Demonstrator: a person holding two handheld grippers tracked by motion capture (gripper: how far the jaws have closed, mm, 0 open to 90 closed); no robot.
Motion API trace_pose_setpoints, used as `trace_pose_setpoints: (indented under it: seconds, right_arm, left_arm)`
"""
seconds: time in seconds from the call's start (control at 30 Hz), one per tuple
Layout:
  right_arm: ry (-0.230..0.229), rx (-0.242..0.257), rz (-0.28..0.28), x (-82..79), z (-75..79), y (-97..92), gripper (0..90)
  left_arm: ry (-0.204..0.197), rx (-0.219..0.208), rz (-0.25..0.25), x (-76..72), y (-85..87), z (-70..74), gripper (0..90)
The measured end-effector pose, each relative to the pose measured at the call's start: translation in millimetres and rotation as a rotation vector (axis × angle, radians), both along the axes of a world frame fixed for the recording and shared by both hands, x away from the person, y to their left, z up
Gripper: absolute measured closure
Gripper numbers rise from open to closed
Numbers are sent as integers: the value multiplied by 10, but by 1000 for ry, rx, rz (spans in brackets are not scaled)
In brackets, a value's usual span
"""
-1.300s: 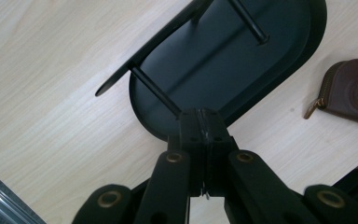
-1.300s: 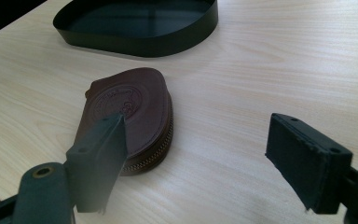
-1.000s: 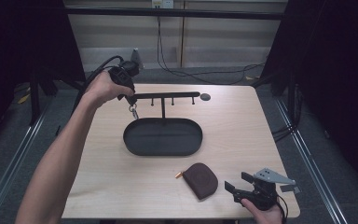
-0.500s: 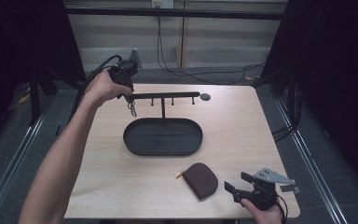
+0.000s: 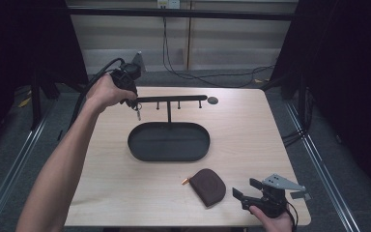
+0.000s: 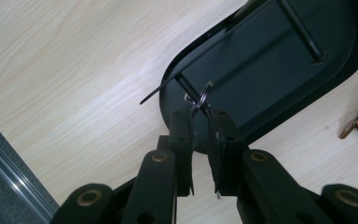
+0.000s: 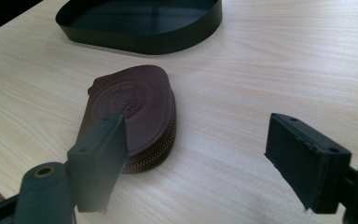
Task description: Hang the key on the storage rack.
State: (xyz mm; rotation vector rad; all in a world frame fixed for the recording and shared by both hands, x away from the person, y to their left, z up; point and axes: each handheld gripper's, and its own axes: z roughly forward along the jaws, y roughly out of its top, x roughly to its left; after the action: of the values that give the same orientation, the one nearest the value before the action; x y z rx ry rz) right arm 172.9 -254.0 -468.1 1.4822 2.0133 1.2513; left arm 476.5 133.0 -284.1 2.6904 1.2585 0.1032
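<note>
L fingers [image 6: 200, 122] just easing apart, silver key ring [image 6: 199, 99] at tips, hung on black rack peg [image 6: 185, 88] | R fingers [image 7: 205, 154] wide apart, brown leather zip pouch [image 7: 133, 112] just ahead on desk [image 7: 270, 60]

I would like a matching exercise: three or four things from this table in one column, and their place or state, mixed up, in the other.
1. key ring
2. brown zip pouch
3. oval black tray
4. right hand-held gripper

A. jaws wide apart, nothing between them
B. lying flat near the table's front edge
C. at the rack's hook, between the left jaws
D. under the rack's bar

Pairs: 1-C, 2-B, 3-D, 4-A
</note>
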Motion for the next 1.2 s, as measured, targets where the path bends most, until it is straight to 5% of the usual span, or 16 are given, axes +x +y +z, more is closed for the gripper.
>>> trace_pose_setpoints:
  seconds: [0.6, 1.0, 1.2]
  right_arm:
    - [8, -12, 3, 9, -4, 21, 207]
    - [7, -12, -5, 19, -4, 19, 209]
    - [12, -2, -5, 48, -10, 26, 209]
  left_arm:
    - [-28, -66, 9, -328, 378, 81, 683]
    - [12, -147, 21, -543, 684, -205, 640]
    - [-15, -186, 19, -676, 730, -343, 594]
